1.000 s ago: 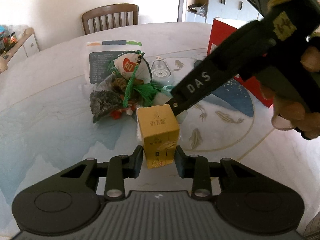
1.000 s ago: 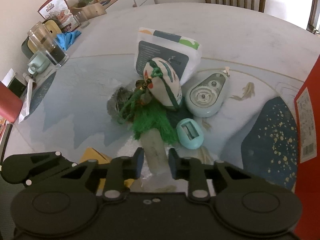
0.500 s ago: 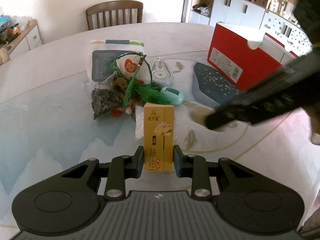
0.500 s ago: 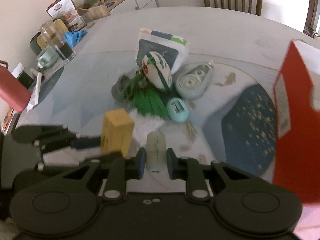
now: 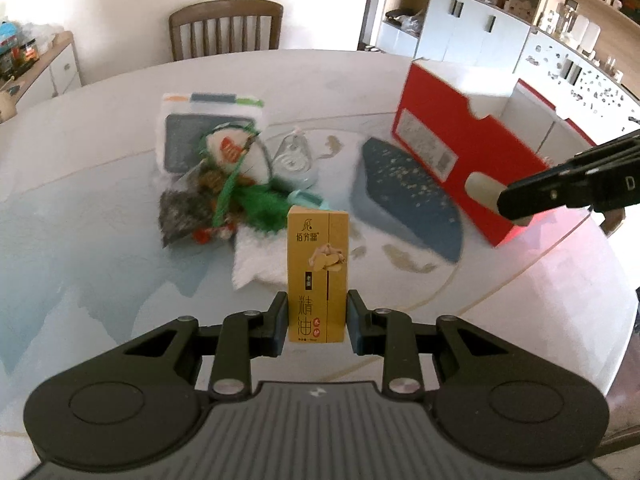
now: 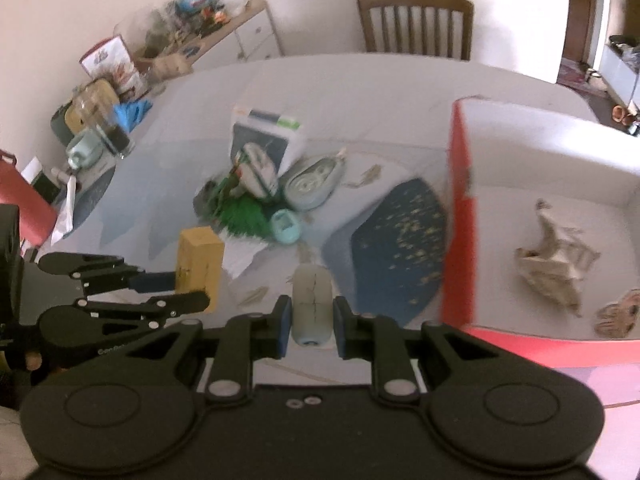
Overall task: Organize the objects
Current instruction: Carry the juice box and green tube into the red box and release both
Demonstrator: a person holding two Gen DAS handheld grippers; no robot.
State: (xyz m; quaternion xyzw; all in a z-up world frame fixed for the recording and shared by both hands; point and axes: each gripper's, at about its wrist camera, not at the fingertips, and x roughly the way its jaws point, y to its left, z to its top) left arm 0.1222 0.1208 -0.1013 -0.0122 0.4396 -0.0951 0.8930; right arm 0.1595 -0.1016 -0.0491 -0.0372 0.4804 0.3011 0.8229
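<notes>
A wooden chair (image 5: 226, 28) is standing at the far side of the table (image 5: 328, 72). White cabinets (image 5: 472, 38) are lining the wall. A cluttered sideboard (image 6: 224, 28) is sitting nearby.

Round pale table (image 5: 328, 72) with a blue-and-gold painted pattern under a glossy top fills the middle of both views. At centre-left of the left view lie a white pouch (image 5: 212, 128), a tasselled sachet (image 5: 232, 152), a dark packet (image 5: 182, 214), a pale dispenser (image 5: 294, 156) and a white tissue (image 5: 260, 256), all crowded together. Red box (image 5: 460, 148), open at the top, stands at right; jars and a mug (image 6: 84, 152) at the right view's left edge.
</notes>
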